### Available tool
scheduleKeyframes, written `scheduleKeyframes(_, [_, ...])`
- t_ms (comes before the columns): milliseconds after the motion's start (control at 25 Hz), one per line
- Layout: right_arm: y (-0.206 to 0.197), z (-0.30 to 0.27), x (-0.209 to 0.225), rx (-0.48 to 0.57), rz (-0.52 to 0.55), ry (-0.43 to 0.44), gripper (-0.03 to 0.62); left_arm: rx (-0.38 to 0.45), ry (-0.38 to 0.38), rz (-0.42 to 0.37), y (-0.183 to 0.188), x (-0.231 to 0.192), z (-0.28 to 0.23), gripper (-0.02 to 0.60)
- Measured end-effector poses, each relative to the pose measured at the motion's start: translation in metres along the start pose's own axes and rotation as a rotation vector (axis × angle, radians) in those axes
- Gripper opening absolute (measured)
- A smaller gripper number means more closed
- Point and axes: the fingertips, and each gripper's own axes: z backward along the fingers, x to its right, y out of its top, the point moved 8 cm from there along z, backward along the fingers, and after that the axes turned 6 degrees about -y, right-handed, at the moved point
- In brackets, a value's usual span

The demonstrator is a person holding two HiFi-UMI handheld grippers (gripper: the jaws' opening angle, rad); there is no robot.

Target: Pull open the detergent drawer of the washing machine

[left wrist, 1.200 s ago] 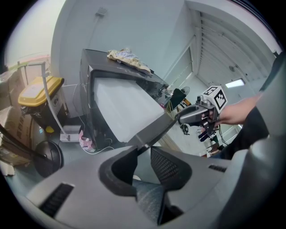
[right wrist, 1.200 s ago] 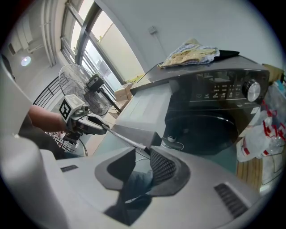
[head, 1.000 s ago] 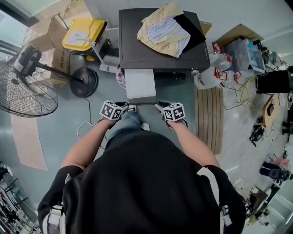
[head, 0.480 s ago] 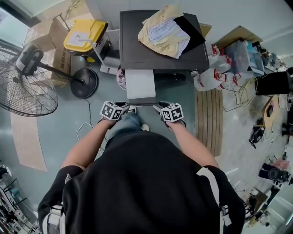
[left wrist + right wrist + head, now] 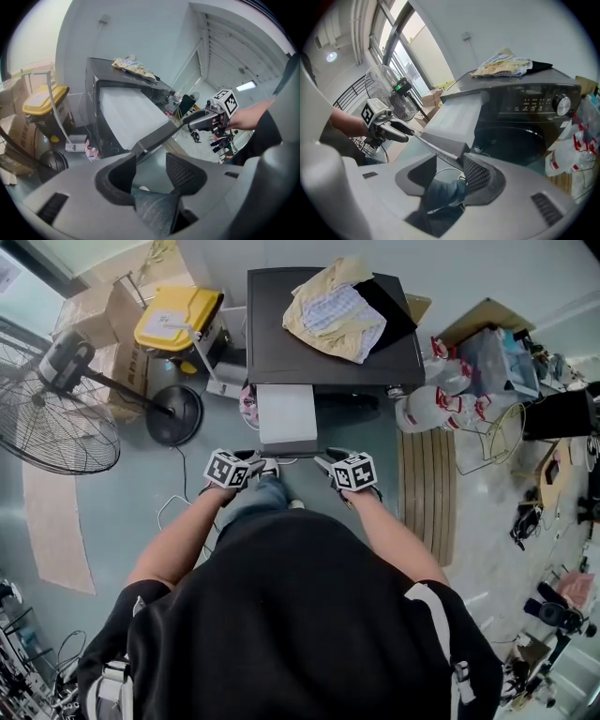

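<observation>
Releasing looks like the step in hand: the pale grey detergent drawer [image 5: 287,418] juts from the dark grey washing machine [image 5: 281,345] front, with left gripper [image 5: 150,159] and right gripper [image 5: 449,161] just spread and empty, so backing away probably follows.

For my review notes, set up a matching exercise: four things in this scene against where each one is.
1 detergent drawer
2 pile of clothes
3 yellow-lidded bin
4 floor fan

A on top of the washing machine
B farthest left in the head view
C pulled out from the machine's front
D just left of the machine

Pairs: 1-C, 2-A, 3-D, 4-B
</observation>
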Motion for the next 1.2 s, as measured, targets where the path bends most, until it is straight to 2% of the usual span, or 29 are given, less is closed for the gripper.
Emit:
scheduleKeyframes(240, [0.012,0.021,0.007,0.054,0.017,-0.027,0.181,0.059,0.028,-0.011,0.011,0.007,0.013,0.204])
scheduleKeyframes(600, [0.047,0.061,0.013,0.185,0.060,-0.067,0.167,0.193,0.083,-0.059,0.051,0.018,0.043,0.204])
scheduleKeyframes(880, [0.078,0.094,0.009,0.294,0.092,-0.067,0.167,0.294,0.132,-0.069,0.076,0.024,0.076,0.204])
scheduleKeyframes(1040, [0.091,0.112,0.010,0.342,0.103,-0.074,0.167,0.352,0.132,-0.061,0.091,0.036,0.092,0.204])
scheduleKeyframes(1200, [0.107,0.127,0.002,0.388,0.142,-0.078,0.167,0.401,0.128,-0.093,0.108,0.049,0.104,0.204])
